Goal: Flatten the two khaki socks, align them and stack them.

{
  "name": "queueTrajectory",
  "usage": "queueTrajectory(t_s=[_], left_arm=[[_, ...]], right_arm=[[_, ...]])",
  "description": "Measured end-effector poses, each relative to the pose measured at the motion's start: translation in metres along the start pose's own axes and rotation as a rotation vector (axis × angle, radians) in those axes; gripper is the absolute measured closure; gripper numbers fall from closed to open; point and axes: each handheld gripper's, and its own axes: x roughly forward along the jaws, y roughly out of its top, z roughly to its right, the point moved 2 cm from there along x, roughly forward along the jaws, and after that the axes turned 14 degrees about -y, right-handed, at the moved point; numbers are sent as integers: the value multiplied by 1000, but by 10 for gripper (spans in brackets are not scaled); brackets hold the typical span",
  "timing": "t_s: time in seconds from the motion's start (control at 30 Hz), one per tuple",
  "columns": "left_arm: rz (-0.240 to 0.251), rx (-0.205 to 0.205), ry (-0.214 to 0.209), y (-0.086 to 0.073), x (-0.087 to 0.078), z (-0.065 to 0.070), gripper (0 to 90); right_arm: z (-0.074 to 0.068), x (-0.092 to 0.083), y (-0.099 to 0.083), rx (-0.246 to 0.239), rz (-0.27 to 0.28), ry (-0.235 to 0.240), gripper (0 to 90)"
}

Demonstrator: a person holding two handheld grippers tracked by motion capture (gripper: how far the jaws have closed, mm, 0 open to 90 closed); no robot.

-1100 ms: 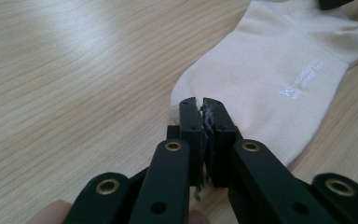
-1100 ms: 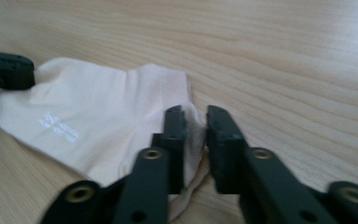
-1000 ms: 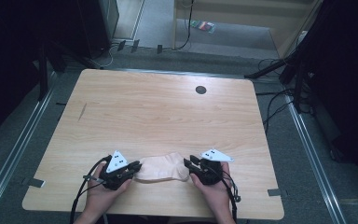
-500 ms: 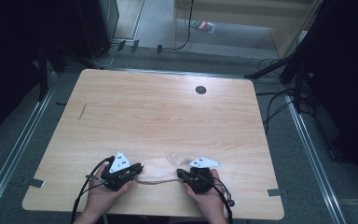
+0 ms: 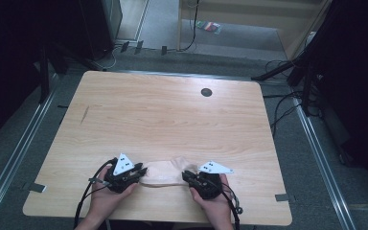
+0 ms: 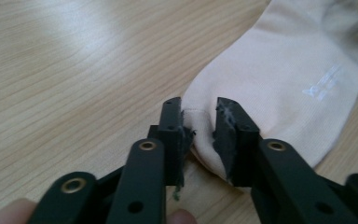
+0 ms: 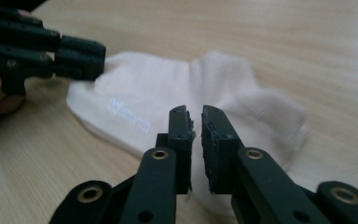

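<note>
A: What's hidden?
B: The sock's (image 5: 165, 173) ends, under both claws; it lies on the table (image 5: 172, 115).
A: And the claws?
B: Left claw (image 6: 199, 122) narrowly parted astride the toe, just opening; right claw (image 7: 196, 122) opening to a slit, grip unclear.

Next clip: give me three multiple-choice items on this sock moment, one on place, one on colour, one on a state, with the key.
1. Where on the table does the sock lie?
A. by the far edge
B. near the person's edge, between the two grippers
C. over the round hole

2. What colour is the sock?
A. pale cream
B. dark blue
C. red

3. How does the sock lie?
A. rolled into a ball
B. hanging off the table
C. flat on the wood

Key: 1 B, the high view shows it between the left gripper and the right gripper. 2 A, both gripper views show pale cream knit. 3 C, it lies spread flat in the gripper views, with the left gripper's jaws either side of its toe end.
</note>
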Motion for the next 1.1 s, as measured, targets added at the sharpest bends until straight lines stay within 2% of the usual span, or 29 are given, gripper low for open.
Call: queueTrajectory(t_s=[0.07,0.13,0.23,0.33,0.47,0.57,0.77,0.83,0.97,1.1], left_arm=[[58,-19,-31,0,-4,-3,633],[112,-33,-48,1,-9,-7,557],[153,-61,-61,1,-14,-12,422],[166,-80,-22,0,-19,-16,259],[172,-104,9,1,-28,-21,138],[185,-114,27,0,-36,-26,129],[200,-151,50,-4,-48,-41,106],[203,-161,55,-6,-51,-46,106],[213,-171,72,-9,-59,-54,107],[218,-183,94,-12,-66,-61,107]], right_arm=[[5,-4,3,2,47,-9,726],[9,-6,5,1,83,-31,594],[16,-5,6,3,120,-64,415],[23,-5,8,19,156,-75,321],[31,-7,10,32,172,-103,234],[38,-10,12,55,165,-121,175],[52,-16,15,97,176,-135,150],[56,-17,15,87,174,-147,141],[64,-20,15,108,175,-160,141],[73,-21,16,109,176,-180,141]])
